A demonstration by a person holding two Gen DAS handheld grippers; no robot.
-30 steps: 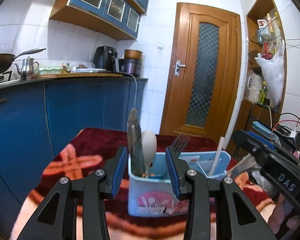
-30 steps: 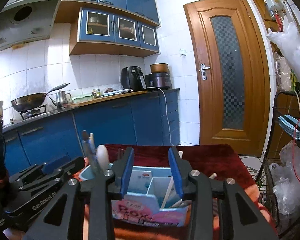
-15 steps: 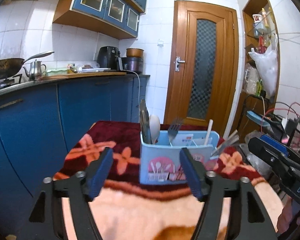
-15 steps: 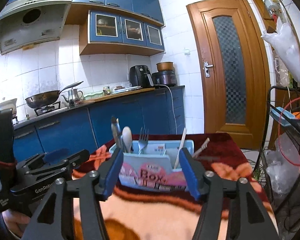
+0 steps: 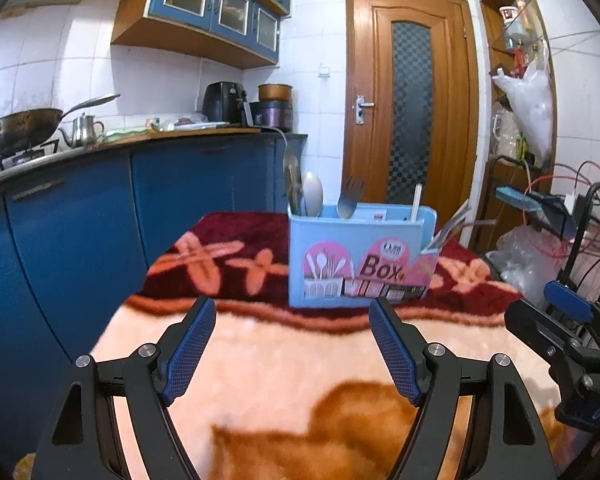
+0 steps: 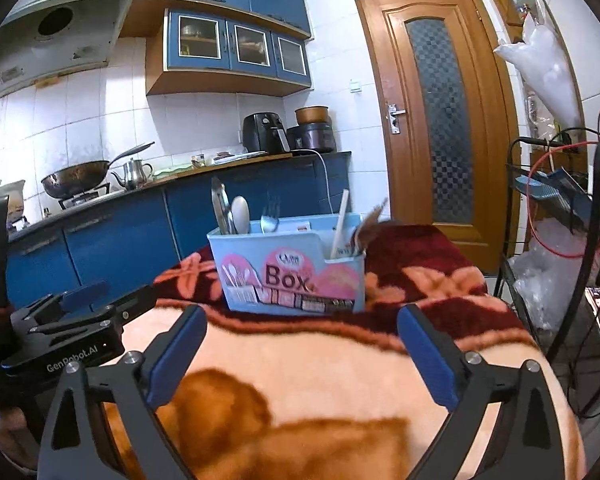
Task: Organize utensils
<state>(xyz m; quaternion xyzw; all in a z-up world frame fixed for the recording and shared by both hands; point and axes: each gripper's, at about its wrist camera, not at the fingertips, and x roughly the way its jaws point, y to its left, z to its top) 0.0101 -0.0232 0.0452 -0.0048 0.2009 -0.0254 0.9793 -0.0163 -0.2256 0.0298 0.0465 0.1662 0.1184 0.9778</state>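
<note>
A light blue utensil box (image 5: pixel 360 256) with pink "Box" labels stands upright on a blanket-covered table (image 5: pixel 284 360). It holds tongs (image 5: pixel 292 180), a spoon (image 5: pixel 313 199), a fork (image 5: pixel 348 197) and a white chopstick (image 5: pixel 416 200); metal utensils (image 5: pixel 452 224) lean out of its right end. The box also shows in the right wrist view (image 6: pixel 292 264). My left gripper (image 5: pixel 292 344) is open and empty, well short of the box. My right gripper (image 6: pixel 302 352) is open and empty, also short of it.
Blue kitchen cabinets (image 5: pixel 80 216) with a wok (image 5: pixel 20 130) and a kettle (image 5: pixel 82 130) run along the left. A wooden door (image 5: pixel 412 108) is behind the table. A wire rack (image 6: pixel 572 240) with cables and bags stands at the right.
Both grippers have drawn back from the box and opened wide. The box now stands farther ahead of both grippers.
</note>
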